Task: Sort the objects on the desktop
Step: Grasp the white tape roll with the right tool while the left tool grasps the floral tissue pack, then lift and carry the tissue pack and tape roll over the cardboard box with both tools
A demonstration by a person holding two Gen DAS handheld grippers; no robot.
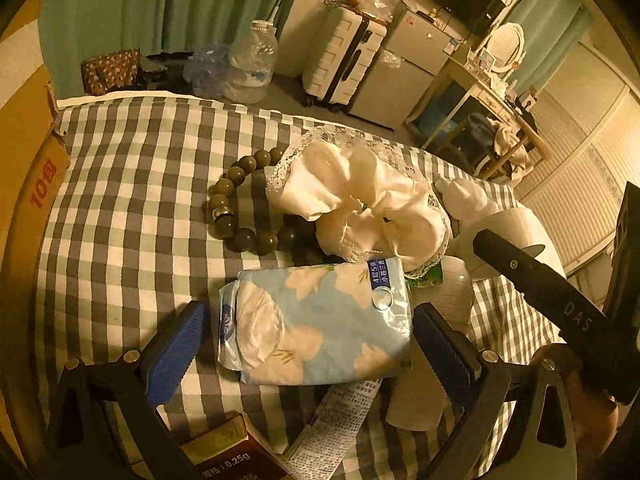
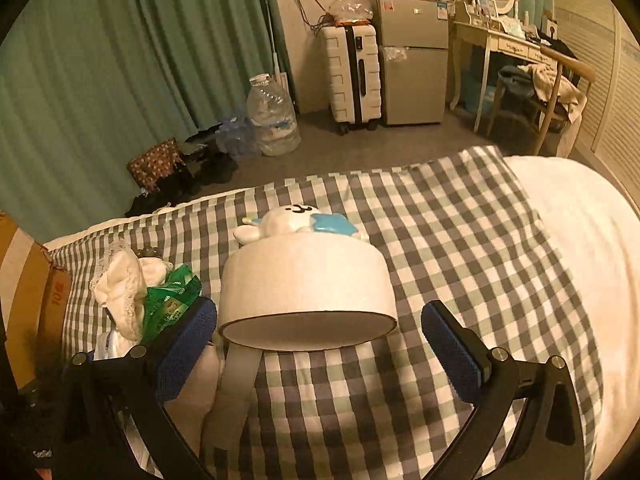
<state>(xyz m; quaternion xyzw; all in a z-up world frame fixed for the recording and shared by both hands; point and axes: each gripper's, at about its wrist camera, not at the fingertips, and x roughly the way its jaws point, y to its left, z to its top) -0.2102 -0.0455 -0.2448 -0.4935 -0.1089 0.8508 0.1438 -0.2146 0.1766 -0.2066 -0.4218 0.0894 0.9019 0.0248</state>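
Observation:
A blue floral tissue pack [image 1: 320, 324] lies on the checked cloth [image 1: 132, 200], between the spread blue pads of my left gripper [image 1: 312, 348], which is open and not touching it. Behind the pack lie a cream lace scrunchie [image 1: 360, 200] and a dark bead bracelet [image 1: 236, 200]. My right gripper [image 2: 320, 344] is open around a wide white tape roll [image 2: 308, 292] with a loose strip [image 2: 236, 384] hanging toward me. A white toy figure [image 2: 292, 220] with a blue star rests behind the roll.
A medicine box [image 1: 224, 452] and a printed leaflet [image 1: 340, 420] lie near my left gripper. A green wrapper [image 2: 172, 300] sits by the scrunchie [image 2: 124, 284]. A cardboard box [image 1: 28, 160] borders the left edge. On the floor beyond stand a water jug [image 2: 272, 116], a suitcase [image 2: 352, 72] and a fridge [image 2: 412, 60].

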